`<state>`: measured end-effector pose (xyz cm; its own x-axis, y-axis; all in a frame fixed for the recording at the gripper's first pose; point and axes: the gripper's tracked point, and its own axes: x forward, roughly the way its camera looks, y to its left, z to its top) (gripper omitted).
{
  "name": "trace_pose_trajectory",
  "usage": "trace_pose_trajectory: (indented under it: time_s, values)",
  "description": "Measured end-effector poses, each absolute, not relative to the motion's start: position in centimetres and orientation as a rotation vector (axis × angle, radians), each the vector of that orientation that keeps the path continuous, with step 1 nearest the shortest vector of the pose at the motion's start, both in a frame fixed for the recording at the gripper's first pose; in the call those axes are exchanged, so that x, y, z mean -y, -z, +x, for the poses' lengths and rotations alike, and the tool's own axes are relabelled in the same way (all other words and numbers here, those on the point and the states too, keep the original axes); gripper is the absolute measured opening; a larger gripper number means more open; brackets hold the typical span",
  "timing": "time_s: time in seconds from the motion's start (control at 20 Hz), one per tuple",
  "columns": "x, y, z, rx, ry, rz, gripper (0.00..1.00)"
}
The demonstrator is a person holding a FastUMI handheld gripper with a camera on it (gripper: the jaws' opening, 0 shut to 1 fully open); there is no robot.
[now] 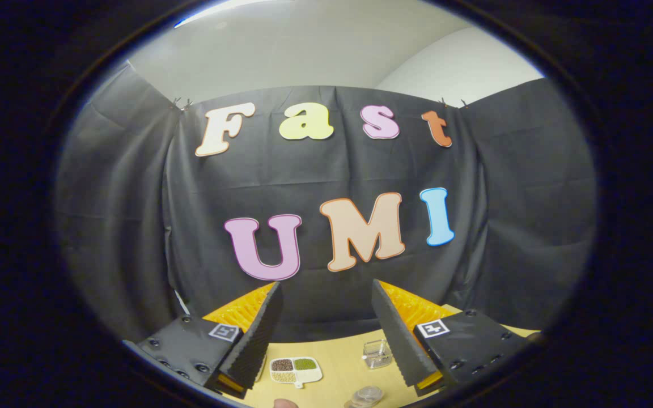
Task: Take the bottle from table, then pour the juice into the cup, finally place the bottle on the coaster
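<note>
Wooden table [338, 354] beneath wide-spread, empty claw [326, 294], bottle [367, 395] half cut off

Wooden table [335, 354], divided dish [296, 370], clear cup [377, 353]

**Counting the things by the gripper**

There is one gripper [326, 294] with two fingers [261, 334], spread wide apart with nothing between them. Below them is one table [332, 354]. On it sit one little dish [296, 370] with three kinds of seeds, one clear cup [377, 353], and one round clear thing [367, 395].
</note>
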<state>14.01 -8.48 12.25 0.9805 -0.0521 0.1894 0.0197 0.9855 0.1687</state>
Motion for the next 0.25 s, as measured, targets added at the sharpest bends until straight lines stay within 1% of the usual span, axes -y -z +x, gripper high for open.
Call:
trace_pose_trajectory:
  time_s: [0.25]
  values:
    - [9.7, -12.5, 13.8, 0.2, 0.052, 0.165, 0.97]
